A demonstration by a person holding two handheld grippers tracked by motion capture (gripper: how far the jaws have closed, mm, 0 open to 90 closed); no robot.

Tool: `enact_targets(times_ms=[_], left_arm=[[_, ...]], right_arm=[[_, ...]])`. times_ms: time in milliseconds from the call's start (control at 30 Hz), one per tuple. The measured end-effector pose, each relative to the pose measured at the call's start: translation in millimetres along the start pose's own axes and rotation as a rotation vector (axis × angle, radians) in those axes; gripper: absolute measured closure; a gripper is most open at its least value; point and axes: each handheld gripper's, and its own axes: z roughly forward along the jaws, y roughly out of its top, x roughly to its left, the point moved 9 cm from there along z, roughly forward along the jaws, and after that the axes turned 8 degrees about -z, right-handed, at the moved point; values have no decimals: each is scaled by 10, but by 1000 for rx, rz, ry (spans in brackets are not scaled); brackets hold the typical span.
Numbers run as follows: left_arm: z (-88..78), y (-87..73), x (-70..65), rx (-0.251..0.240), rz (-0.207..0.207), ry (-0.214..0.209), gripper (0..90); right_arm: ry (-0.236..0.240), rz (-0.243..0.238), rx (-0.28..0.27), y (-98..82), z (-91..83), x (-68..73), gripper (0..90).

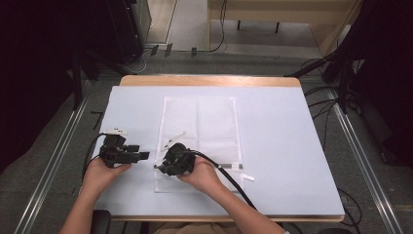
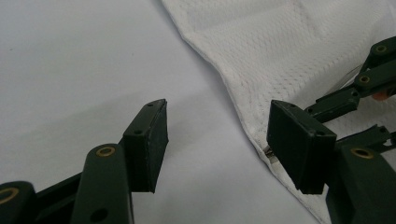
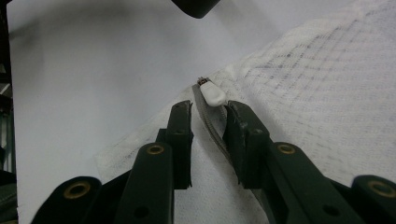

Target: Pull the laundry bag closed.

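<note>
A white mesh bag (image 1: 199,126) lies flat on the pale table cover, with its zipper along the near edge. My right gripper (image 1: 159,165) is low over the bag's near-left corner. In the right gripper view its jaws (image 3: 208,112) stand narrowly apart around the grey zipper tape (image 3: 211,128), just behind the white pull tab (image 3: 213,94); a gap shows beside the left pad. My left gripper (image 1: 142,155) rests just left of the bag, open. In the left gripper view its jaws (image 2: 217,123) are wide apart astride the bag's edge (image 2: 243,116), holding nothing.
The pale cover (image 1: 282,126) spans most of the wooden table (image 1: 209,80). A small white tag (image 1: 248,177) lies near the zipper's right end. A black cable (image 1: 229,178) trails from the right gripper toward the near edge. Dark stands and cables sit on the floor around.
</note>
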Motion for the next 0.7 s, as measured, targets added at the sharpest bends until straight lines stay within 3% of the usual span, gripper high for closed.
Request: enact_targets(times_ms=[700], left_arm=[[-10,-2,9,-2,-8,-6,389]], right_arm=[[7,18,14,130,196,24,790]])
